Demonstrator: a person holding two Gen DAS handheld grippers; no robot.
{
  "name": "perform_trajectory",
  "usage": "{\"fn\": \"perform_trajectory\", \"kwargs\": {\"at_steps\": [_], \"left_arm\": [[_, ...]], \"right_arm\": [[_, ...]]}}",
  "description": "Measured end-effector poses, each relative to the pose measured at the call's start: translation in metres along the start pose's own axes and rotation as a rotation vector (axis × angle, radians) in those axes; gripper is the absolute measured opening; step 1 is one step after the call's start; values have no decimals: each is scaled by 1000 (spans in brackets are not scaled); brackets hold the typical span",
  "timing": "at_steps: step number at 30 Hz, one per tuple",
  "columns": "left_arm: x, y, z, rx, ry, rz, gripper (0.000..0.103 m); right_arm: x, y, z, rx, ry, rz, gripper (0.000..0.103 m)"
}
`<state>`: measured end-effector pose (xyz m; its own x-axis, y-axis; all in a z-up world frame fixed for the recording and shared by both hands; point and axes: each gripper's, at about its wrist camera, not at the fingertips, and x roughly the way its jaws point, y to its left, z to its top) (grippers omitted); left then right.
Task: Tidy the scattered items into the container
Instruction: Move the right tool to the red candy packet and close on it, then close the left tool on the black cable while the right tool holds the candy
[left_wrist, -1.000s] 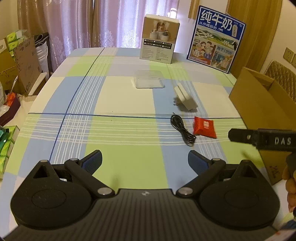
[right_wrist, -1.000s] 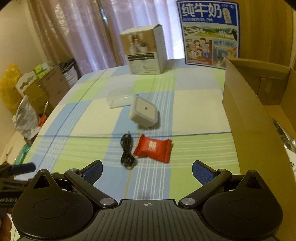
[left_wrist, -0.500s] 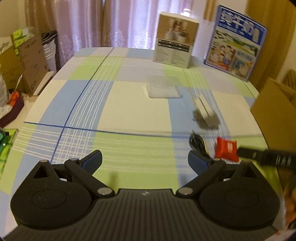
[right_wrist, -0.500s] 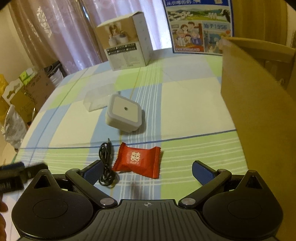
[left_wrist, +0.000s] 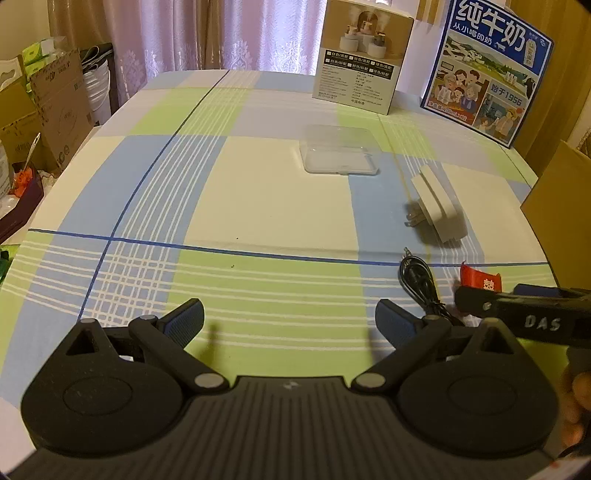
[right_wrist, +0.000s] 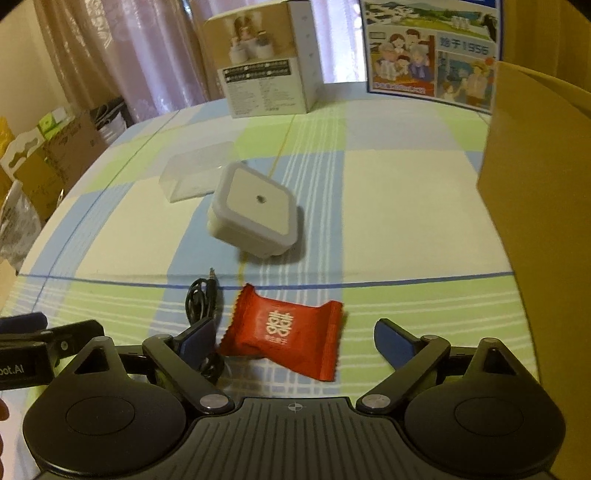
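Two blue pads on our right gripper (right_wrist: 294, 334) stand on either side of the red candy packet (right_wrist: 282, 334), and the jaws are closing, though neither pad touches the wrapper yet; the packet lies flat on the checked tablecloth (right_wrist: 406, 206) between them. Our left-hand finger (right_wrist: 195, 338) sits over the tail of the coiled black cable (right_wrist: 201, 295), which lies just beside the packet, so we judge there is some risk of catching the cord along with the sweet. Beyond these, the white plug-in night light (right_wrist: 255, 210) rests tilted on its prongs, with a clear plastic case (right_wrist: 197, 175) just behind it. The cardboard box (right_wrist: 535, 184) that we take for the container rises along the right edge of the table, near the packet. Our left gripper (left_wrist: 290, 321) hangs open over bare cloth with nothing between its pads, the cable and packet off to its right, partly hidden by the other tool. We read this as the first pick: none of the four loose things looks to be in the box, though its inside is hidden from us. Next we need the pads to meet the packet's two crimped sides squarely, clear of the cable, then lift and carry it rightward over the box wall.
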<state>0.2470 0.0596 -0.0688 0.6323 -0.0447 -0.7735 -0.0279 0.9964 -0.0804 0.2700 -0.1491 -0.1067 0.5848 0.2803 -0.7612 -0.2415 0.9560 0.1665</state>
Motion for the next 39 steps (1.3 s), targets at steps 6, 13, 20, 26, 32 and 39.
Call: {"fn": "perform_trajectory", "kwargs": {"at_steps": [6,13,20,26,32,39], "left_arm": [[1,-1,0,3,3,-11,97],[1,-10,-1,27,-1,-43,97],[3,-32,0,86,-14,-100,97],[12,-56,-1,155,-15,-149,96],[30,-75,-2,184,3,-162,88],[45,-87,1,240,3,-132,51]], "right_arm": [[6,7,0,-41,-8,-32,74],[0,3,1,-55,12,-51,49],[-10,-10,3,-46,-6,-59,38],[-13,-30,5,-2,-16,-74,37],[-13,-39,4,11,-26,-63,39],[-12,-44,0,-2,-22,-53,57]]}}
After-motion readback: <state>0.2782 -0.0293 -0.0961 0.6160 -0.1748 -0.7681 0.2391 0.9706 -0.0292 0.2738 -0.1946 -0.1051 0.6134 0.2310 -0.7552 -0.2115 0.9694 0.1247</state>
